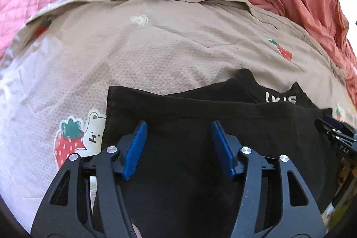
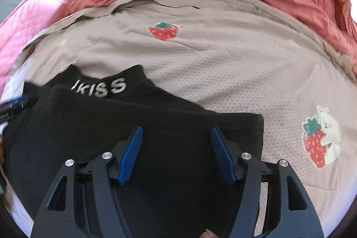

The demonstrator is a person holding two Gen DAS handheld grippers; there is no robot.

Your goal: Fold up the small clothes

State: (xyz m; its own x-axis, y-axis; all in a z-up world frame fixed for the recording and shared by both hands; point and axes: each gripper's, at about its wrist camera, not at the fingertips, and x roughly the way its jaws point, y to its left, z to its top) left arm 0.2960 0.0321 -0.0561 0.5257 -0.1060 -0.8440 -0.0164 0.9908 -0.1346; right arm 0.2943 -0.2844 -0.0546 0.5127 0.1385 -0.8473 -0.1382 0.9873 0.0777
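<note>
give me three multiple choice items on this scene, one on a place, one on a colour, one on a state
1. Where does the black garment lie?
A. on the beige strawberry-print sheet
B. on a wooden floor
C. in a basket

2. What colour are the pads of the left gripper?
A. red
B. blue
C. white

3. What state is the right gripper in?
A. shut on the garment
B. open, nothing clamped
C. shut on the sheet

Answers:
1 A, beige printed fabric surrounds the garment.
2 B, both ribbed pads show blue.
3 B, its pads stand apart with only flat garment beyond them.
</note>
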